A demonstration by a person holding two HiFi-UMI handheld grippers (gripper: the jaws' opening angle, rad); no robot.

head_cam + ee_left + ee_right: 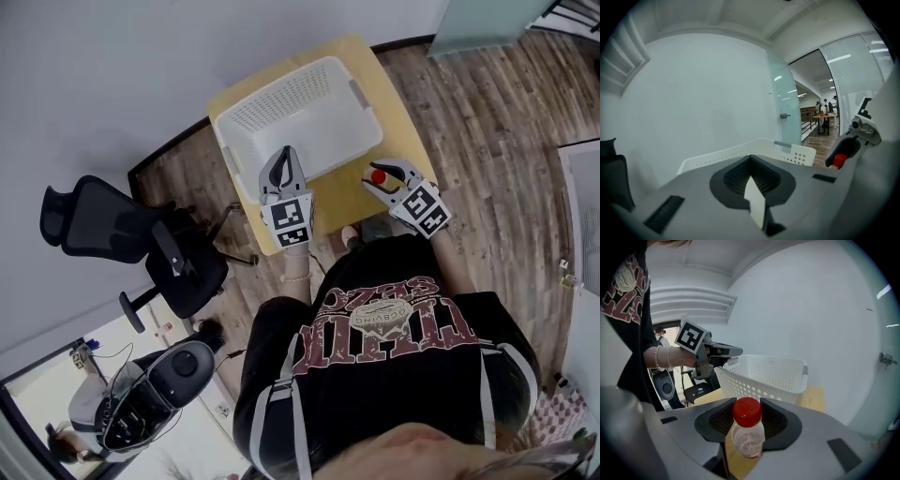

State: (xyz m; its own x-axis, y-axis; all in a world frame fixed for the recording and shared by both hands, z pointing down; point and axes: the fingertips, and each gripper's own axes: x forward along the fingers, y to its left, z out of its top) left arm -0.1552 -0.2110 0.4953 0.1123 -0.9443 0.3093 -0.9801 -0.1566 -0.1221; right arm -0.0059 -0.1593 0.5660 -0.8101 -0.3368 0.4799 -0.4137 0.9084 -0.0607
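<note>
Red-capped clear plastic bottle (747, 430) stands upright, clamped below its cap by the right tool (386, 180), just right of the white perforated plastic basket (300, 112) on the wooden desk (349, 199). The left tool (284, 167), closed and empty, hovers over the basket's near rim.

Wood floor (487, 122), white wall (94, 75) (black office chair (141, 244)).
</note>
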